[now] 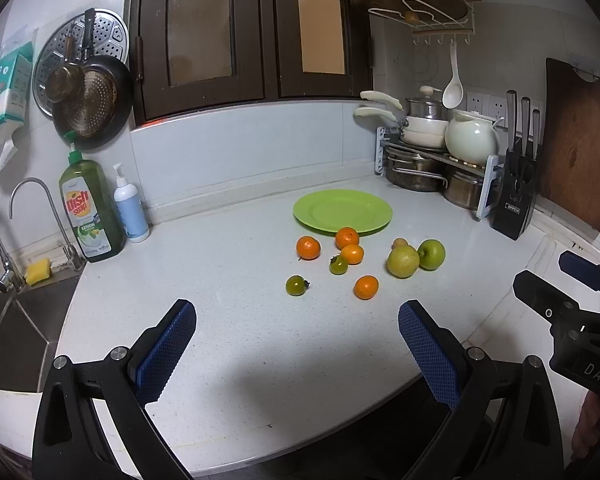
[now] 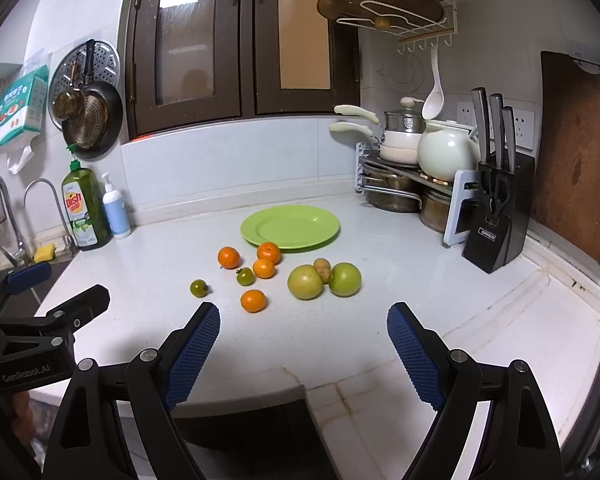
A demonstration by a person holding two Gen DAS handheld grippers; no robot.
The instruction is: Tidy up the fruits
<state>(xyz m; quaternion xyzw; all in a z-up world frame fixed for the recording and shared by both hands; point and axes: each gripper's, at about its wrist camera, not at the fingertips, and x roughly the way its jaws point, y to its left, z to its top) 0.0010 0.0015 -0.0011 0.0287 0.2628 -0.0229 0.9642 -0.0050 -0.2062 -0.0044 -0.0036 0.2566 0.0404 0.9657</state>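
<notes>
Blue pads (image 1: 166, 350) frame each view: our left gripper (image 1: 298, 344) and right gripper (image 2: 304, 346) both hang spread wide and empty over the near edge of the counter (image 1: 228, 344), well short of the fruit. Nothing is on the green plate (image 1: 342, 211) yet, so we judge the task at its very start, with the first pick still to choose.

All the fruit lies loose in front of the plate. One orange (image 1: 347, 237) sits at its near rim, another (image 1: 308, 247) to the left, a third (image 1: 352, 254) touching a green tomato (image 1: 338, 265). Closer to us lie a second tomato (image 1: 297, 285) and the nearest orange (image 1: 366, 287). To the right a pear (image 1: 403, 261) and a green apple (image 1: 431, 254) press together, a small brown fruit (image 1: 399, 243) tucked behind them.

We would likely start with the nearest orange, which stands free of its neighbours. That calls for reaching forward and down, straddling it, then squeezing gently, since round fruit rolls if nudged.
</notes>
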